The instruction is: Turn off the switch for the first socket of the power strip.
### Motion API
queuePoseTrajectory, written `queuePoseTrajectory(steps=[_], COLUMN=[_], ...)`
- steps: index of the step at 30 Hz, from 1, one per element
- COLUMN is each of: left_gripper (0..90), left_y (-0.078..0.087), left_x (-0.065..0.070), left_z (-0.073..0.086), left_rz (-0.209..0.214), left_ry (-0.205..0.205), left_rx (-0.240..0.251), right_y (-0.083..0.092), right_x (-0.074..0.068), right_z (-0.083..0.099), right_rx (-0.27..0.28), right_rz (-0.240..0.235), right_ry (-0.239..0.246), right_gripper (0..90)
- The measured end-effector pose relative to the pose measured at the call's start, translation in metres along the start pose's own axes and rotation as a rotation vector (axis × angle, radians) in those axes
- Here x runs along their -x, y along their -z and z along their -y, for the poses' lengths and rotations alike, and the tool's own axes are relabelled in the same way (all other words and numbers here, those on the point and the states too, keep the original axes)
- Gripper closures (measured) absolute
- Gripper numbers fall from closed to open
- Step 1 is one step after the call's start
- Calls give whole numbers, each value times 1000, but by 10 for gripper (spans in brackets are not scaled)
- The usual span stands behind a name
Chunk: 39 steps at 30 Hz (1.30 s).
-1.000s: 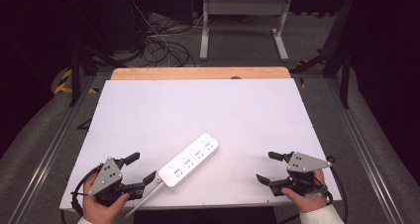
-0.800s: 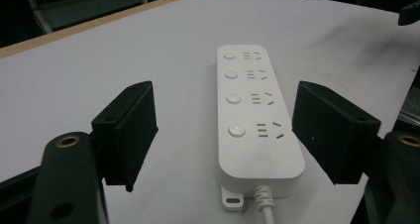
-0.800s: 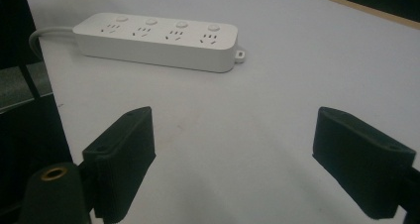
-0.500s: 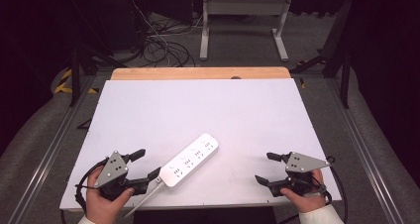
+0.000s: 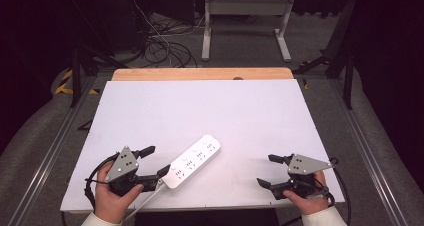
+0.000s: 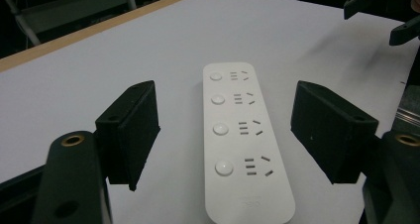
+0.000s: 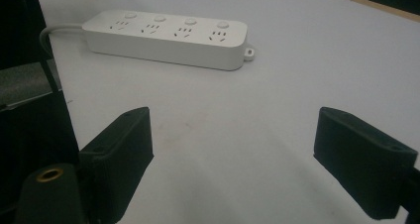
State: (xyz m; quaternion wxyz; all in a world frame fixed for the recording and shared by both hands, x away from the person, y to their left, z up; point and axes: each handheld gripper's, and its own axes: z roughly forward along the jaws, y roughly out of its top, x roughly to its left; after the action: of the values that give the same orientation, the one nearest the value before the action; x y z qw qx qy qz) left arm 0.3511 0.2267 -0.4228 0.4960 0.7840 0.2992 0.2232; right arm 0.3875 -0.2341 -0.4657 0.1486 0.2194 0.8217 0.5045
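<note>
The power strip (image 5: 194, 160) lies flat and slantwise on the white table (image 5: 210, 111), near its front edge and left of middle, sockets up, so either end is free to take. Its cord (image 5: 145, 202) runs off that front edge, just beside your left gripper (image 5: 152, 161).

You hold that left gripper low and nearly level at the strip's cord end, aimed along its length. In the left gripper view the jaws stand wide, one on each side of the strip, pads clear of its sides: nothing is gripped.

Your right gripper (image 5: 266, 170) rests well to the right of the strip, level, pointing toward it, jaws spread over bare table.
</note>
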Motion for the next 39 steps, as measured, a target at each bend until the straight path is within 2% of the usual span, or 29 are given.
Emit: queuePoseTrajectory(steps=[25, 39], left_gripper=[282, 311], left_y=[-31, -48], left_x=[5, 4], left_z=[-18, -21], left_rz=[47, 77], left_ry=[-36, -25], left_rx=[-23, -48], right_y=[0, 0], right_x=[-1, 0], right_z=[0, 0], right_rx=[-1, -1], right_rz=[-2, -6], right_ry=[4, 4], right_gripper=[155, 155])
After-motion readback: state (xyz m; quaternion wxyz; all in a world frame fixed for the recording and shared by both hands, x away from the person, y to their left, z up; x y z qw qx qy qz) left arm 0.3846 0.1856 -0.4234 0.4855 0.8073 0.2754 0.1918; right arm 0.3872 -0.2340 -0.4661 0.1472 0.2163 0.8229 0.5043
